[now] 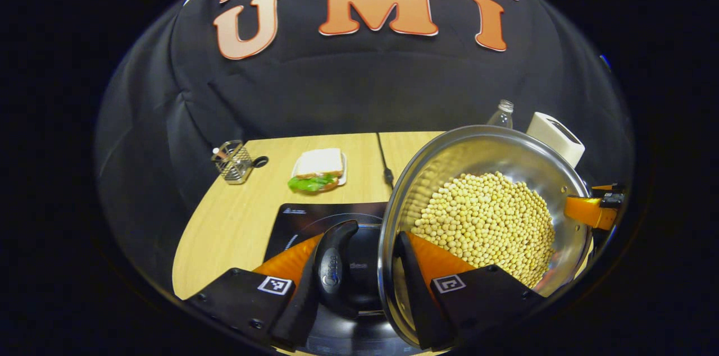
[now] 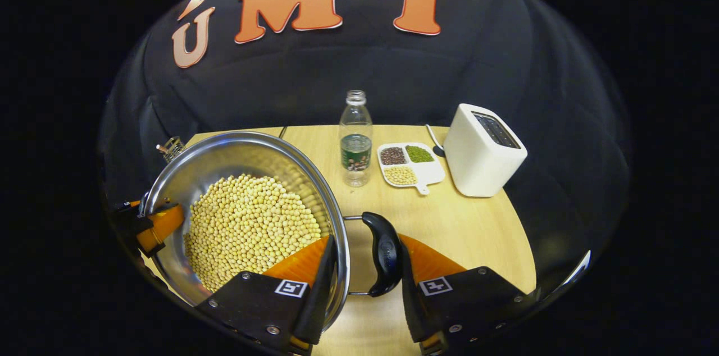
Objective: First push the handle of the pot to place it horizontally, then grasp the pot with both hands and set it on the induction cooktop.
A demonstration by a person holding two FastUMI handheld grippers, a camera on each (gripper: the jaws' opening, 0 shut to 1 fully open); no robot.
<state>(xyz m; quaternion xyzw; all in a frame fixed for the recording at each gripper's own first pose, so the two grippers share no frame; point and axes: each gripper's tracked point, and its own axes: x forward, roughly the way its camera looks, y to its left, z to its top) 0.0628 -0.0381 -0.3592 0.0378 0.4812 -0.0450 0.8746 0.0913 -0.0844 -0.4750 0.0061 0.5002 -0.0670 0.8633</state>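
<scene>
Two grippers hold our pot point(image 1: 488, 221).
Left gripper point(image 1: 359, 283) and right gripper point(image 2: 359, 283) each clamp rim and handle; the cooktop point(image 1: 297, 221) lies under the left.

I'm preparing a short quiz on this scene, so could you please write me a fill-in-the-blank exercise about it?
1. The pot is filled with ____.
2. The bottle stands between the pot and the divided ____.
3. The white toaster stands on the ____.
4. The sandwich lies beyond the black ____.

Missing words: soybeans; dish; table; cooktop
</scene>
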